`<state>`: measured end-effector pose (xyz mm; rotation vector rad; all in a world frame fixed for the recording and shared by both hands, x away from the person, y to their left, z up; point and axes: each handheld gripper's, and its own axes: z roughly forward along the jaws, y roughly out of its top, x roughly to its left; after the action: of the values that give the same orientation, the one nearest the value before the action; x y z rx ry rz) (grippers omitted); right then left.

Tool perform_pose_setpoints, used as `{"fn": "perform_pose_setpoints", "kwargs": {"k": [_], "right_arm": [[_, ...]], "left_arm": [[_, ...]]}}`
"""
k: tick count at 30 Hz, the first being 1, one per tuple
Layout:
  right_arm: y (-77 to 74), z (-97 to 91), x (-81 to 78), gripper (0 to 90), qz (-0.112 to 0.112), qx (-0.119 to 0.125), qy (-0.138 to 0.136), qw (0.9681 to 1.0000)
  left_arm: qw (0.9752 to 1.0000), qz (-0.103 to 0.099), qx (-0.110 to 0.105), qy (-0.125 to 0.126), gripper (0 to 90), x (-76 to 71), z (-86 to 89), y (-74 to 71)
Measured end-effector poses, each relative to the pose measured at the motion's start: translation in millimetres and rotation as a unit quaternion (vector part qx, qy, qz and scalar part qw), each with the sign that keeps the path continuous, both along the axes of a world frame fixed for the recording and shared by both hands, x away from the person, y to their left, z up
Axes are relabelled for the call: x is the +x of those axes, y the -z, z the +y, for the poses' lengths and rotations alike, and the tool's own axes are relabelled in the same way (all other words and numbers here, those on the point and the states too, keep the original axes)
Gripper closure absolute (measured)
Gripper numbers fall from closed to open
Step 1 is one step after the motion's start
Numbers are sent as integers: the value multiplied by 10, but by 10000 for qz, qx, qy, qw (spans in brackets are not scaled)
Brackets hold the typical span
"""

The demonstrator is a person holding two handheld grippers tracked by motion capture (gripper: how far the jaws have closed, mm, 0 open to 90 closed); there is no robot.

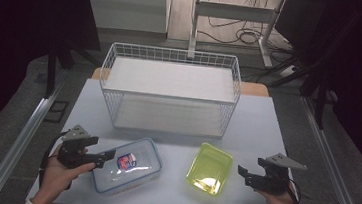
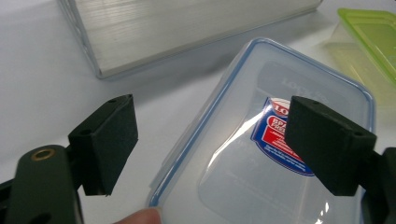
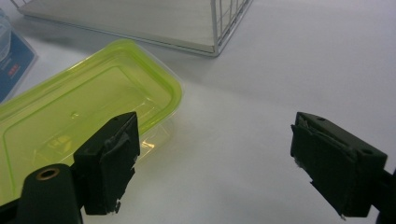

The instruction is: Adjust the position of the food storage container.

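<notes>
A clear box with a blue-rimmed lid and a red-and-blue label [image 1: 127, 164] lies at the table's front left. My left gripper [image 1: 107, 156] is at its left end, open. In the left gripper view the box's near edge [image 2: 233, 140] runs between the jaws of the left gripper [image 2: 218, 144]; one jaw is over the table, the other over the lid, neither pressing. A yellow-green box [image 1: 209, 167] lies at front centre-right. My right gripper [image 1: 243, 173] stands open just to its right, with bare table between the jaws of the right gripper [image 3: 224, 163] and the yellow-green box [image 3: 84, 107] beside its left jaw.
A white wire basket [image 1: 170, 88] stands behind both boxes at mid-table; its base [image 2: 177, 23] and a corner [image 3: 215, 28] are near in the gripper views. The table's front edge is close under both hands. A desk frame and cables are on the floor beyond.
</notes>
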<state>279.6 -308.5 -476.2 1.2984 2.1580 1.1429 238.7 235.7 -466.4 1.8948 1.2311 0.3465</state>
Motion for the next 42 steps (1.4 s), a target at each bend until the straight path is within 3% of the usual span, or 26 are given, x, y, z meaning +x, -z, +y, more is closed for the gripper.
{"fn": "perform_pose_setpoints", "kwargs": {"k": [7, 11, 14, 19, 23, 25, 26, 27, 30, 32, 34, 42], "right_arm": [[-11, 13, -26, 165, 27, 162, -52, 9999], [-11, 30, -32, 167, 24, 126, -67, 9999], [5, 31, -31, 169, 43, 100, -93, 9999], [1, 26, -43, 172, 51, 108, -82, 9999], [-7, 40, -51, 173, 50, 107, -114, 9999], [-7, 42, -50, 174, 50, 108, -128, 9998], [-2, 41, -48, 174, 67, 98, -122, 9999], [2, 39, -47, 174, 75, 104, -113, 9999], [11, 32, -47, 175, 82, 94, -102, 9999], [11, 31, -49, 174, 82, 98, -109, 9999], [11, 35, -52, 175, 100, 89, -135, 9998], [23, 38, -46, 180, 181, 72, -103, 9998]], "left_arm": [[9997, -47, -53, 228, 231, -53, -41, -87], [9992, 70, -69, 395, 268, -73, -65, -131], [9979, 164, -127, 614, 296, -94, -92, -151], [9961, 148, -70, 862, 400, -174, -150, -205], [9927, 266, -17, 1173, 677, -223, -205, -207], [9914, 329, -40, 1267, 764, -234, -225, -205], [9885, 440, -26, 1449, 804, -257, -277, -195], [9872, 486, -19, 1517, 826, -271, -303, -185], [9828, 624, 72, 1738, 866, -319, -369, -133], [9817, 663, 121, 1780, 884, -338, -386, -111], [9782, 781, 173, 1915, 894, -401, -417, -52], [9752, 901, 364, 1988, 900, -562, -545, 47]]}}
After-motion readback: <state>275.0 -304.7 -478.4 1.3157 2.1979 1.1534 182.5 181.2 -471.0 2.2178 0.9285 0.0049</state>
